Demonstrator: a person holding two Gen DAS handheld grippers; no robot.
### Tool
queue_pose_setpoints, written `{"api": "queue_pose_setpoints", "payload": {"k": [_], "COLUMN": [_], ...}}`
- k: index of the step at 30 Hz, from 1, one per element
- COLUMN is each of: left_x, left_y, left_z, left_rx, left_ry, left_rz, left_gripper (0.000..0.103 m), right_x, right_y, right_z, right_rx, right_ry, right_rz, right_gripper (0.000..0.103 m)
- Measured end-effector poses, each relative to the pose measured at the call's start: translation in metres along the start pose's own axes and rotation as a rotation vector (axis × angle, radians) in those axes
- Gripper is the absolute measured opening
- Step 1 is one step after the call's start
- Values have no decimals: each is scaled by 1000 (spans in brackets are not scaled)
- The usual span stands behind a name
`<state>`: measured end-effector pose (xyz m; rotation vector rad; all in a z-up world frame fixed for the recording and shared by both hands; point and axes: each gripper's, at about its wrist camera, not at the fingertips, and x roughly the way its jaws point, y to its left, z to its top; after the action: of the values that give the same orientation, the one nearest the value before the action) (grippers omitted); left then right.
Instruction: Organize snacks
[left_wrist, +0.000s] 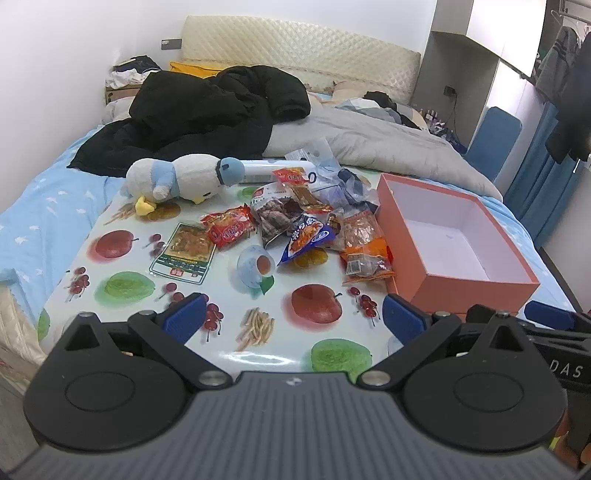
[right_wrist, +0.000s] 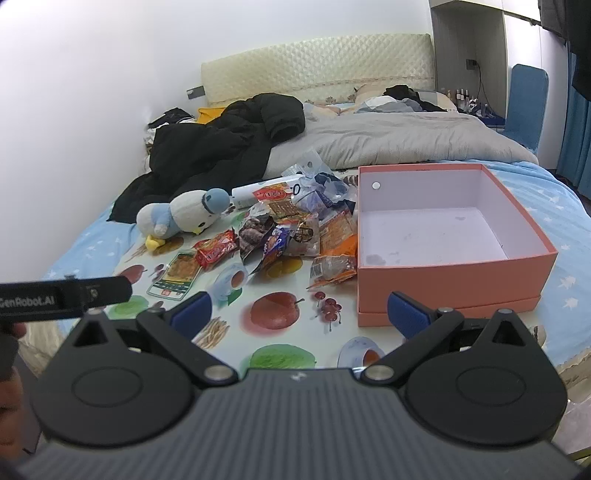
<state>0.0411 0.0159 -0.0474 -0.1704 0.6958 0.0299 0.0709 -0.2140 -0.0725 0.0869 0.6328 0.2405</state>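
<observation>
A pile of snack packets (left_wrist: 303, 218) lies on a fruit-print mat (left_wrist: 229, 354) on the bed; the pile also shows in the right wrist view (right_wrist: 284, 232). A green flat packet (left_wrist: 183, 254) and a red packet (left_wrist: 229, 230) lie at its left. An open, empty salmon-pink box (left_wrist: 458, 236) stands to the right of the pile; in the right wrist view the box (right_wrist: 443, 273) is just ahead. My left gripper (left_wrist: 293, 317) is open and empty, short of the pile. My right gripper (right_wrist: 299, 312) is open and empty, in front of the box's near left corner.
A plush penguin (left_wrist: 184, 177) lies at the pile's far left. A black jacket (left_wrist: 207, 110) and a grey quilt (left_wrist: 369, 140) lie behind. A white tube (left_wrist: 266, 171) lies behind the pile. The left gripper's body (right_wrist: 62, 295) crosses the right view's left edge.
</observation>
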Motion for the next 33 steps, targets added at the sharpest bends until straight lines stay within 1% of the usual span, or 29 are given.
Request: {"api": "queue_pose_setpoints", "payload": {"k": [17, 24, 27, 30, 33], "left_x": [2, 4, 6, 7, 8], "left_y": [-4, -3, -4, -4, -4], "left_z": [0, 0, -1, -2, -1], "left_rx": [18, 21, 24, 24, 26], "left_ry": [0, 12, 16, 16, 12], "left_rz": [-12, -29, -19, -29, -39], "left_gripper": [103, 103, 103, 103, 103], "right_x": [2, 4, 3, 3, 4], "right_y": [7, 5, 5, 6, 5], "right_z": [1, -1, -2, -3, -3], "right_rx": [-25, -3, 4, 0, 7], "right_ry": [0, 27, 27, 28, 28], "right_rz": [9, 6, 23, 22, 39], "right_gripper": [103, 103, 103, 103, 103]}}
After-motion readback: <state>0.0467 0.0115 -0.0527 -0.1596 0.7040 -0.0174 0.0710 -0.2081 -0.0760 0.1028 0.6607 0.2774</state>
